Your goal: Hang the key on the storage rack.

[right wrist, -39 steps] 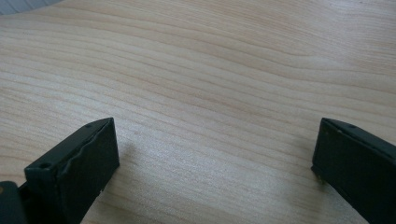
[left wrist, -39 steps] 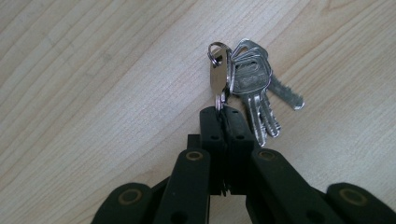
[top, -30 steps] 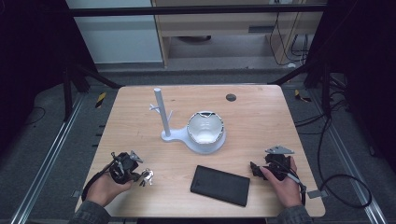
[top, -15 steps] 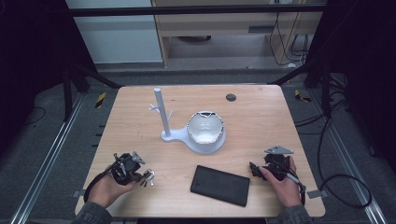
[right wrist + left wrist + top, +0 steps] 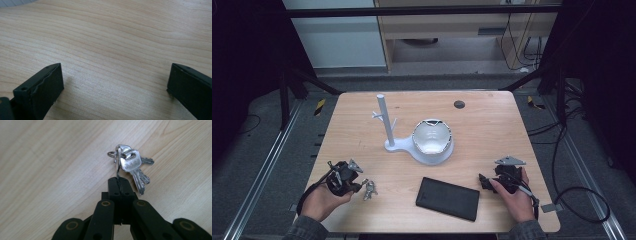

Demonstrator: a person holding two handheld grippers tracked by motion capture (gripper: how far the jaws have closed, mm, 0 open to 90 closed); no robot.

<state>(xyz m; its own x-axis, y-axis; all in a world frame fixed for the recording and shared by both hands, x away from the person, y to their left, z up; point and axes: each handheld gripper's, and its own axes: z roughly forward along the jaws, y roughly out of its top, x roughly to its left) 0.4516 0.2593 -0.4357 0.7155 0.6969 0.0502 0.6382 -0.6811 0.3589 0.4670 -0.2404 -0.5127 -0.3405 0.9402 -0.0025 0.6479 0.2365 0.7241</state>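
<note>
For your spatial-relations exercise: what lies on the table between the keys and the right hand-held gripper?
In the high view, a flat black case lies between the keys and the right hand-held gripper.

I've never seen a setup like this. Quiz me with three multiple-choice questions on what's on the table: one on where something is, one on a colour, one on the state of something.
1. Where does the black wallet lie?
A. Near the front edge, between the two hands
B. Beside the dark disc at the far edge
C. Inside the white bowl

2. What colour is the stand with its upright post?
A. Red
B. White
C. Black

3. How is the left gripper set on the bunch of keys?
A. Jaws wide apart, well away from the keys
B. Jaws closed on the thin dark loop hanging from the key ring
C. Jaws closed on the wallet

Answers:
1 A: in the high view it sits between both hands.
2 B: post and base are white.
3 B: in the left gripper view the jaws meet on the loop.
</note>
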